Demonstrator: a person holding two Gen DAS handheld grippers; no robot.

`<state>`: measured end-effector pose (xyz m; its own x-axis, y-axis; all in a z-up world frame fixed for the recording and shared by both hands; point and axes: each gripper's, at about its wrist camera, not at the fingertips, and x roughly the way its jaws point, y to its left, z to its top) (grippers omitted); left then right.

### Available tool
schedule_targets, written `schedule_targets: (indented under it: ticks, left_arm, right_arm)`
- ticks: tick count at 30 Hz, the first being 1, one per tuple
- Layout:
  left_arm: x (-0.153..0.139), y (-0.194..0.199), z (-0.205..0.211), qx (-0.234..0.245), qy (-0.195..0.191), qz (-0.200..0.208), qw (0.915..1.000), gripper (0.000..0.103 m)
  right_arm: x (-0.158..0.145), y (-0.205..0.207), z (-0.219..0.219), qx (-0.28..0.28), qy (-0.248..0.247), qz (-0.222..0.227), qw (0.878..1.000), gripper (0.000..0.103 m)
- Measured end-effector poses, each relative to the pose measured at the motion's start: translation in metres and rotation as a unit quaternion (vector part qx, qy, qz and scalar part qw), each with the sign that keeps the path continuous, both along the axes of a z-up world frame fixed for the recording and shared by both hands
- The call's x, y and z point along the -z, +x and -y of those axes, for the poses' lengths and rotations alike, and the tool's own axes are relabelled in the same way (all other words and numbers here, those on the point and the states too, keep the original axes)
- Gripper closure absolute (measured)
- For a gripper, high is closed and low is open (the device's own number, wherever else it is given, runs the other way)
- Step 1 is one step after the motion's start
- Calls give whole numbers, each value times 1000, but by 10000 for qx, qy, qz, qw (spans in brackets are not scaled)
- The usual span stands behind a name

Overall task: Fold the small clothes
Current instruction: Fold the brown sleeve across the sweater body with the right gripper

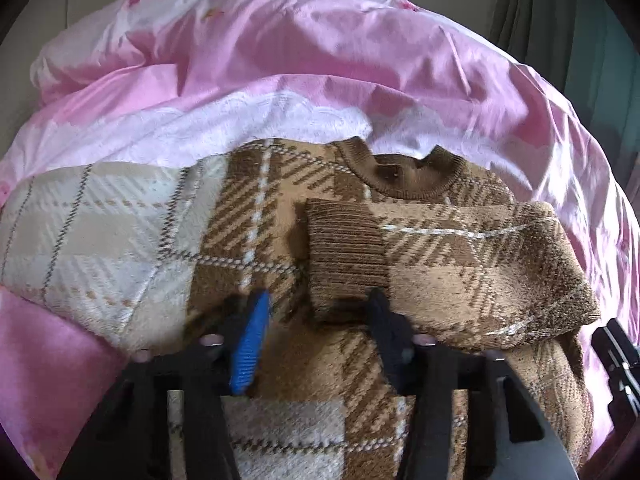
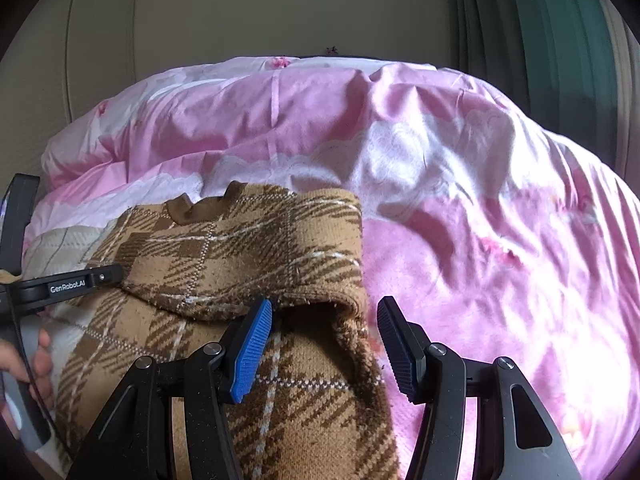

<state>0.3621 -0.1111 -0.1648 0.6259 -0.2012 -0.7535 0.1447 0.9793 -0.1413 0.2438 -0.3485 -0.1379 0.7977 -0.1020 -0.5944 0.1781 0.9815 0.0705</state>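
Observation:
A small brown-and-cream plaid knit sweater (image 1: 256, 224) lies front up on a pink bed cover, its ribbed collar (image 1: 404, 176) at the far side. One sleeve (image 1: 472, 264) is folded across the chest, its ribbed cuff (image 1: 344, 256) lying near the middle. My left gripper (image 1: 316, 316) is open just above the sweater, its right finger at the cuff's near edge. In the right wrist view the sweater (image 2: 224, 256) fills the lower left, with the folded sleeve's edge (image 2: 320, 300) in front. My right gripper (image 2: 324, 340) is open and empty over that folded edge.
The pink and white quilt (image 2: 480, 200) covers the bed in rumpled folds. The left hand-held gripper (image 2: 64, 284) and the person's fingers (image 2: 40, 360) show at the left edge. Green curtains (image 2: 560, 40) hang at the back right, and a pale wall (image 2: 280, 8) stands behind.

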Motion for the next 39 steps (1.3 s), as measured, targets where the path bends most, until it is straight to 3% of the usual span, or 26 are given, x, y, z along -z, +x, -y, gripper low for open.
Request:
schedule_targets:
  ticks: [1,2,4,10,18,24,28,32,34,39]
  left_arm:
    - [0,1,2,90,-42,-20,9999,78]
    - [-1,2,5,101,11,-17,9999,78]
    - [-3,3,6,87,113,41,9999,91]
    - [-13,2,-3,72,109,185,9997,96]
    - [-35,0,-16,-5,229,456,9987,97]
    - [-21,4,-14,14,336,322,9989,97]
    - [-11,7,-18,-82,288,196,9994,97]
    - [-4,9,-13,-23,404,104,9991,97]
    - [-2,9,-10,1,468,103,9989,97]
    - [2,10,-12,-50,448,53,9990,97]
  right_arm:
    - [2,-1,2,26,74,12,10000,47]
    - [4,-2,2,28,118,1,9999,47]
    - [7,-1,4,10,122,-45,9999,47]
    - [7,-1,8,36,265,-92,9996,47]
    - [0,5,2,-150,-7,-253,9996,46]
    - [15,26,0,-36,-374,-779,9963,40]
    - [11,37,21,532,-117,-735,9958,40]
    - [21,33,44,983,247,-968,9901,40]
    - [30,28,49,1057,298,-1069,9882,32]
    - [30,23,48,1068,195,-1113,9878,31]
